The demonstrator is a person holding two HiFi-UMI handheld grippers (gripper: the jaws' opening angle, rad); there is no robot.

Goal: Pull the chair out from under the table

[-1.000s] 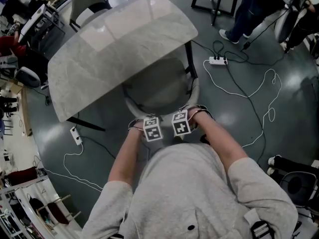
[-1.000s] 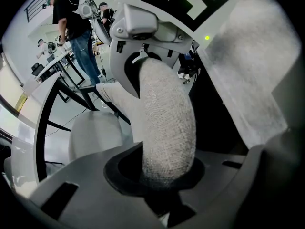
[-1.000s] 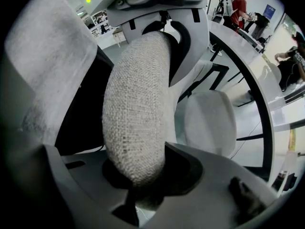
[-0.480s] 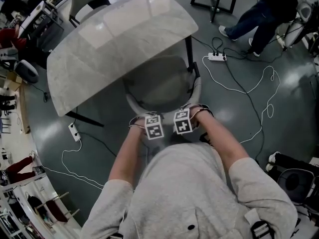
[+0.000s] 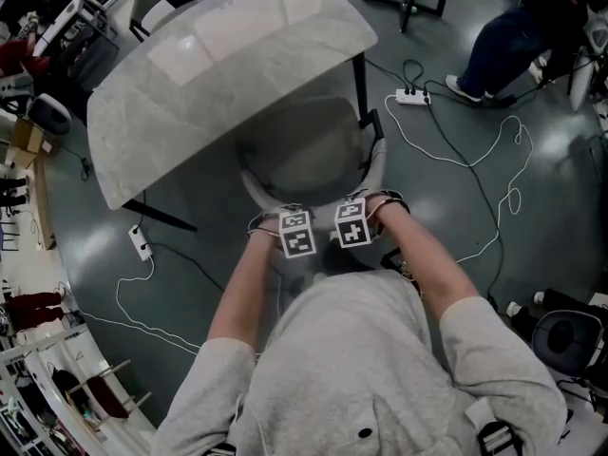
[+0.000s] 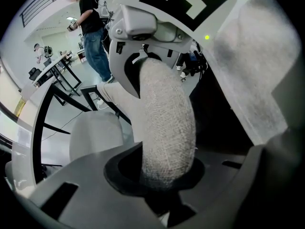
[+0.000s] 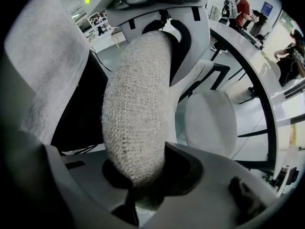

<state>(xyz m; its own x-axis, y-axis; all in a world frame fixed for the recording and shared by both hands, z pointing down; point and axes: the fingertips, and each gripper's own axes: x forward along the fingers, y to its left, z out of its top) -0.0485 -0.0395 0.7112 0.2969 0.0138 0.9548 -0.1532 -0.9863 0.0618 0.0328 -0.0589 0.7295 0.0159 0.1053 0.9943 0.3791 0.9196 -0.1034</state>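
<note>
Chair (image 5: 306,155) gripped at its back, both of my jaws closed on the same woven, grey fabric-covered back rail (image 6: 167,128). My left gripper (image 6: 164,178) has the rail pressed between its jaws. My right gripper (image 7: 138,175) clamps the rail just beside it, so close that each gripper's body fills the top of the other's view. Seen from the head view, both grippers point down at the rail with their marker cubes side by side, nearly touching. Ahead of the jaws the grey seat runs away from me, its far part tucked beneath the pale, stone-patterned desk (image 5: 190,93), its near part out in the open. A dark desk leg (image 5: 360,88) stands ahead of my right jaws. Off to the right of them a white cable (image 5: 494,188) loops across the dark floor (image 5: 114,207) to a power strip (image 5: 412,98). Farther off that way stands a person in dark trousers (image 5: 508,36).
</note>
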